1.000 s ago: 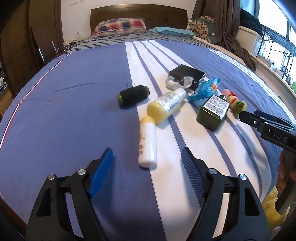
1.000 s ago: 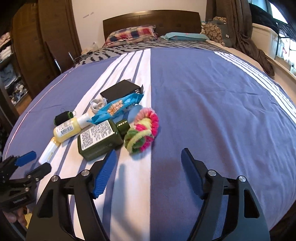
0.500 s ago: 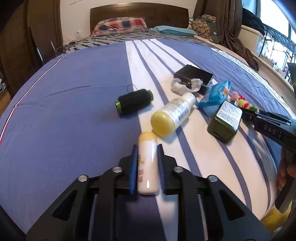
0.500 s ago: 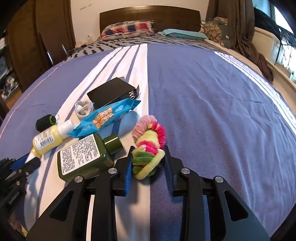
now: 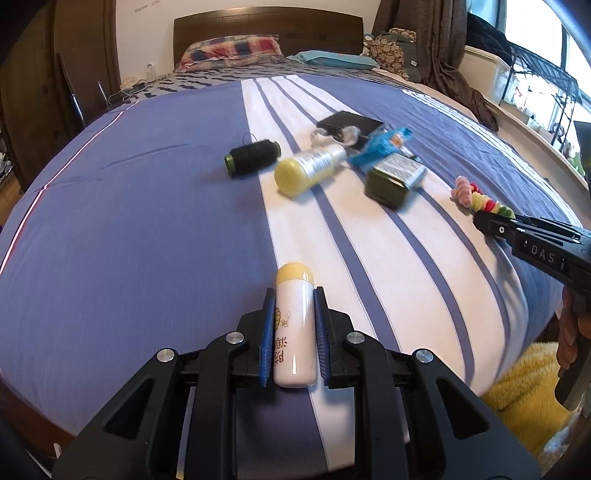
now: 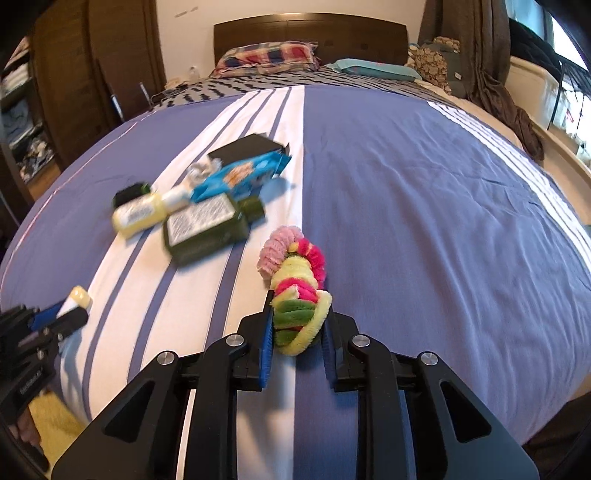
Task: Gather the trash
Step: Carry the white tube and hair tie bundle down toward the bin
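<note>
Left gripper (image 5: pixel 294 332) at lower centre of the left wrist view, clamped on a white bottle (image 5: pixel 294 332) with a pale yellow cap, blue pads pressed to both sides, cap pointing toward the middle of the frame over a striped blue and white bedspread (image 5: pixel 147 229). Right gripper (image 6: pixel 299 328) at lower centre of the right wrist view, closed on the near end of a stack of fuzzy hair ties (image 6: pixel 295 284) in pink, yellow and green, the rest trailing away toward the centre of the frame. Further up in the left wrist view, grouped just right of centre: black thread spool (image 5: pixel 252 157) lying alone on the blue cloth; yellow bottle (image 5: pixel 308 170) beside it on its side; dark green bottle (image 5: pixel 393 181) to the right; blue snack wrapper (image 5: pixel 384 146) and a black box (image 5: pixel 349 123) behind, with something crumpled and pale against the box, too blurred to name. Same cluster in the left half of the right wrist view, blurred. Right gripper also in sight at the right edge of the left wrist view, hair ties at its tip. Wooden headboard (image 5: pixel 269 35) and checked pillow (image 5: pixel 229 50) across the top of the frame, dark curtain (image 5: pixel 443 48) at upper right.
</note>
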### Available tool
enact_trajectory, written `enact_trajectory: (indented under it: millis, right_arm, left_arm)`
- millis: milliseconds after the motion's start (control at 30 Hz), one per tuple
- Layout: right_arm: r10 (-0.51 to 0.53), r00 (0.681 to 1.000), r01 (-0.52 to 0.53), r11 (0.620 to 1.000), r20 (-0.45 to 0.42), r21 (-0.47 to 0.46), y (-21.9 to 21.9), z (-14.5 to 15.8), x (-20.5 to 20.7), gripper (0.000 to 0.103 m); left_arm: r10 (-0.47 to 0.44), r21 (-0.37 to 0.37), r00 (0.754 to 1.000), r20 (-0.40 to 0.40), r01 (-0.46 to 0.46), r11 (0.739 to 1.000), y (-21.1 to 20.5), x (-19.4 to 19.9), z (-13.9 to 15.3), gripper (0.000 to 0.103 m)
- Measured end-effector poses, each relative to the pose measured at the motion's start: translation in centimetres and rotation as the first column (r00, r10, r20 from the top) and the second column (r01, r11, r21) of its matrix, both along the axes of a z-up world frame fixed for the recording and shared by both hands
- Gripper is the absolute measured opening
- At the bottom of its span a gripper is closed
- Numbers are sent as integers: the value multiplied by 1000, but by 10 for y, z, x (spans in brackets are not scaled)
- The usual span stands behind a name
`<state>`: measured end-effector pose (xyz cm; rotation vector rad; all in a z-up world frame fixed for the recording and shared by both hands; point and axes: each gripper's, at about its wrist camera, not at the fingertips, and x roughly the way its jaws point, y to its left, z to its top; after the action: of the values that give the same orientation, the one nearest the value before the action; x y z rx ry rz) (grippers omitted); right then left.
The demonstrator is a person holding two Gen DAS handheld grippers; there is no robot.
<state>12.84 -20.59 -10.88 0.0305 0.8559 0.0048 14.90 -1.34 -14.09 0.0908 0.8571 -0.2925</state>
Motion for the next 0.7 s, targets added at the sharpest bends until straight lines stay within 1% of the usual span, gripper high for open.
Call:
enact_trajectory:
  millis: [100, 300, 533, 633, 700]
  right_arm:
    - [24, 1000, -24, 1000, 7, -3, 5, 1, -21, 23]
    - [74, 997, -74, 997, 19, 31, 15, 5, -62, 22]
    - [97, 994, -101, 992, 58, 75, 22, 16, -110, 22]
    - [108, 993, -112, 991, 54, 80, 24, 14, -127, 22]
    - [112, 993, -115, 990, 35, 77, 26, 7, -136, 22]
  left_arm:
    - [-7, -8, 1000, 5, 7, 1000, 0, -20, 0, 18]
    - [-32, -39, 999, 11, 32, 999, 1, -54, 4, 18]
    - [-76, -49, 996, 36, 78, 996, -5, -96, 11, 18]
    - [-94, -52, 995, 27, 95, 994, -6, -115, 7, 18]
    - [-105, -58, 994, 12, 105, 993, -7, -126, 2, 18]
